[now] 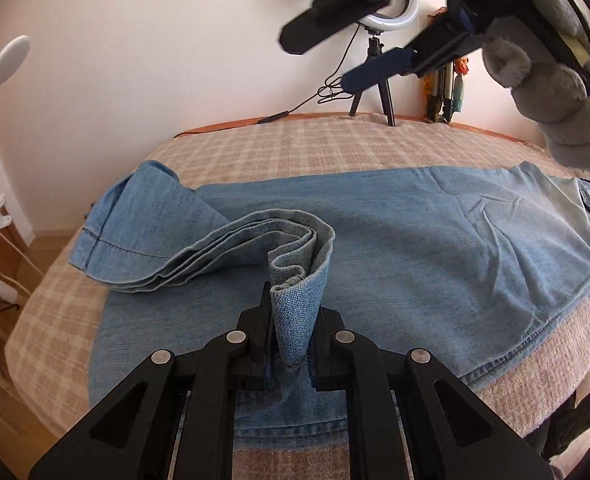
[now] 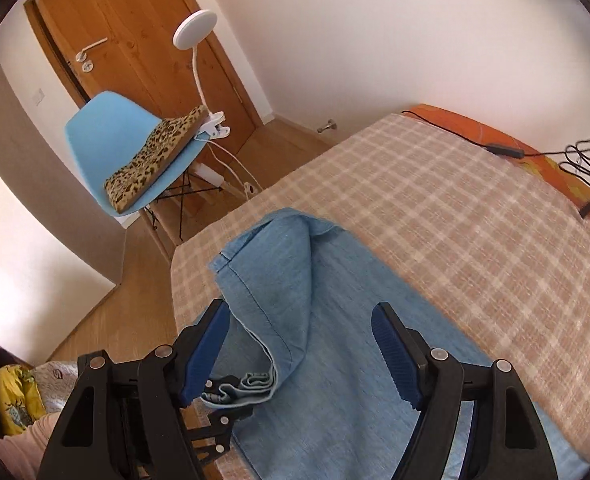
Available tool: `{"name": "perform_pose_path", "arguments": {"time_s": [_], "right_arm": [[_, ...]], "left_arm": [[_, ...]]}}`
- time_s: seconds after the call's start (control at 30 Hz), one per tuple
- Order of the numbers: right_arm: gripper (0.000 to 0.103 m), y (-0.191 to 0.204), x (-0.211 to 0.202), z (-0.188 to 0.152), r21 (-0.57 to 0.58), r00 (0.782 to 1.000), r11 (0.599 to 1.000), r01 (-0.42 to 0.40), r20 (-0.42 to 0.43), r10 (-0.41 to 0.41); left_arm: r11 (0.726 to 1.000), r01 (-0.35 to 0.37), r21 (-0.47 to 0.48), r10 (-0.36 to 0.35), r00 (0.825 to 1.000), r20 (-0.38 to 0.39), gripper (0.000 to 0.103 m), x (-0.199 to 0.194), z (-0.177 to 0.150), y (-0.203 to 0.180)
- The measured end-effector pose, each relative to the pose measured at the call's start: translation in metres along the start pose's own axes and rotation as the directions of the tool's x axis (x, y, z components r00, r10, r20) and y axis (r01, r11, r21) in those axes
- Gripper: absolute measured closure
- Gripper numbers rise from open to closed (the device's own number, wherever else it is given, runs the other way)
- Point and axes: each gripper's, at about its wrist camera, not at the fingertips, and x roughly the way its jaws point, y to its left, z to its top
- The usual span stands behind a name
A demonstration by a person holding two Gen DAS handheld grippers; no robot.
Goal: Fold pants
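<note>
Hem pinched, fold halfway across the pants.
The left gripper [image 1: 291,344] is clamped on the cuff of the pants [image 1: 415,240], which lie lengthwise on the bed [image 1: 295,140], waistband far right; the right gripper [image 2: 301,356] hangs wide open, empty, above the leg.

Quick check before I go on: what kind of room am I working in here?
Most likely a bedroom at home. The blue denim pants lie on a bed with a beige checked blanket; a wooden door and a light blue chair stand beside it.
</note>
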Motion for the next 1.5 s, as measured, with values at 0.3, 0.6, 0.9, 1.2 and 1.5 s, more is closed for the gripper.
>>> {"name": "perform_pose_path", "arguments": {"time_s": [0.3, 0.6, 0.9, 1.2, 1.5], "right_arm": [[0.027, 0.072, 0.104, 0.057, -0.096, 0.959, 0.992, 0.077, -0.266, -0.1], [0.027, 0.07, 0.174, 0.08, -0.021, 0.863, 0.96, 0.278, -0.433, -0.26], [0.035, 0.053, 0.215, 0.073, -0.009, 0.795, 0.93, 0.367, -0.517, -0.318], [0.095, 0.037, 0.183, 0.055, -0.01, 0.85, 0.963, 0.269, -0.468, -0.242], [0.097, -0.012, 0.073, 0.048, 0.119, 0.947, 0.979, 0.164, -0.296, -0.122]], "left_arm": [[0.992, -0.067, 0.107, 0.062, 0.997, 0.051, 0.093, -0.002, -0.016, -0.021], [0.985, -0.086, 0.151, 0.071, 0.992, 0.102, 0.093, -0.005, -0.028, -0.027], [0.988, -0.063, 0.14, 0.046, 0.991, 0.122, 0.093, -0.003, -0.03, -0.023], [0.989, -0.038, 0.142, 0.022, 0.993, 0.113, 0.092, -0.01, -0.033, -0.016], [0.992, 0.064, 0.108, -0.073, 0.994, 0.079, 0.093, -0.041, -0.021, -0.006]]}}
